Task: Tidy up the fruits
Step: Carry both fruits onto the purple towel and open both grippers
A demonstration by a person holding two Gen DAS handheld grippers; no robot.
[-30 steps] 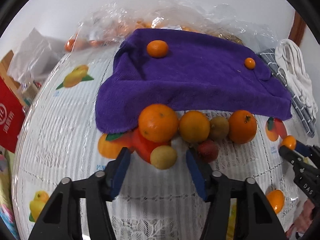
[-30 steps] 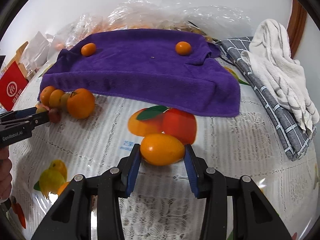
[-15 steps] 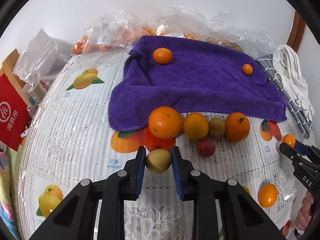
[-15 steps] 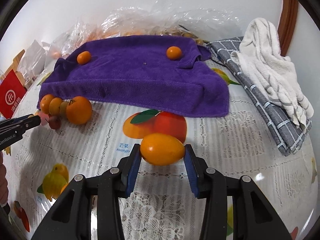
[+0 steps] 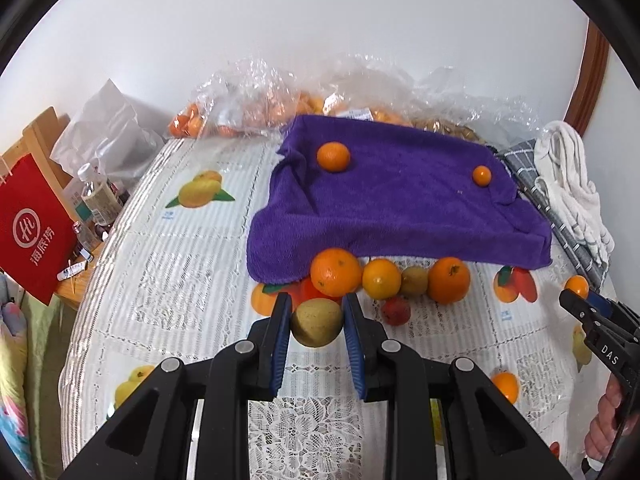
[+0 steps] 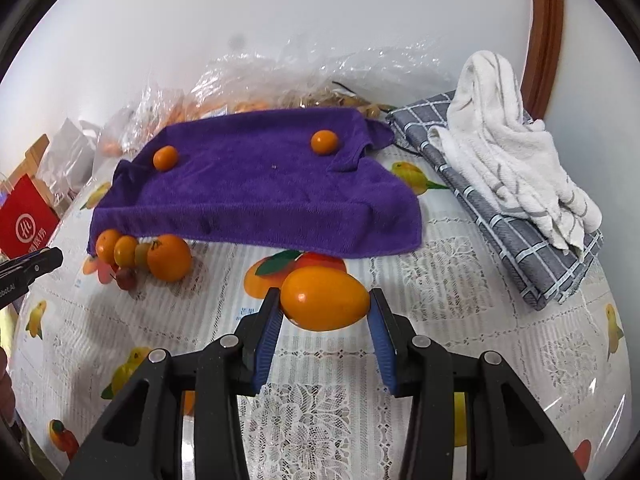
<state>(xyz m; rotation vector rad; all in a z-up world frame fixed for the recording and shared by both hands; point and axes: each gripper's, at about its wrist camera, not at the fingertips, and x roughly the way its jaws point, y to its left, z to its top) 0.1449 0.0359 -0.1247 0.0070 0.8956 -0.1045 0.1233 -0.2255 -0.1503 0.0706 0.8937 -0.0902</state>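
Note:
My left gripper is shut on a small yellow-brown fruit and holds it above the table. Just beyond it a row of oranges and small fruits lies along the front edge of a purple towel. A red fruit lies in front of the row. Two small oranges sit on the towel. My right gripper is shut on an oval orange fruit and holds it above the table. The same row of fruits and the towel show in the right wrist view.
Clear plastic bags of fruit lie behind the towel. A grey checked cloth with a white towel lies at the right. A red paper bag and bottles stand off the table's left edge. The tablecloth has printed fruit pictures.
My left gripper closed on the yellow-brown fruit and lifted it off the table. My right gripper rose with the oval orange fruit still in it.

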